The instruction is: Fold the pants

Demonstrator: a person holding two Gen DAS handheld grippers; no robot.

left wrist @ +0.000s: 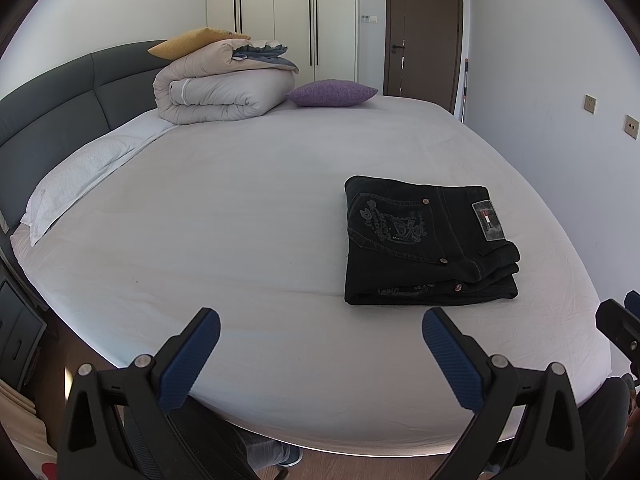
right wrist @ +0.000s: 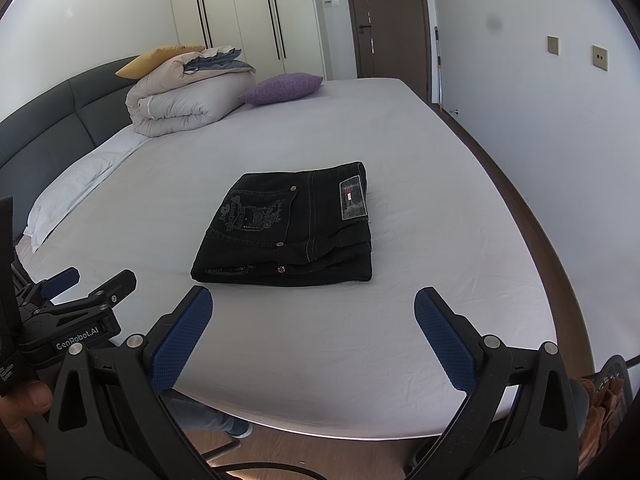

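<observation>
One pair of black pants point(right wrist: 286, 226) lies folded into a compact stack on the white bed sheet point(right wrist: 400, 152), with one embroidered back pocket and one grey waistband patch facing up, and the layered folded edges showing along the side nearest the cameras. The left gripper point(left wrist: 320, 322) hangs over the near edge of the bed, short of the pants and to their left, its two blue-padded fingers point(left wrist: 192, 356) spread wide apart and holding nothing. The right gripper point(right wrist: 313, 300) hovers just short of the pants as well, centred on their near edge — its two blue pads point(right wrist: 444, 340) are likewise spread wide with only sheet between them, and neither gripper touches the fabric. Beyond the pants, toward the dark grey headboard point(left wrist: 48, 120), sits one rolled beige duvet point(left wrist: 224, 88) with one yellow cushion point(left wrist: 192, 42) on top of it and one purple cushion point(left wrist: 330, 93) just beside it on the pants' side. One white pillow point(left wrist: 76, 180) lies along the headboard, well apart from the pants. Behind the bed stand white wardrobe doors point(left wrist: 280, 8) with four long dark handles, and one brown door point(left wrist: 424, 32) to their right — two wall sockets show on the wall to the right of the pants.
</observation>
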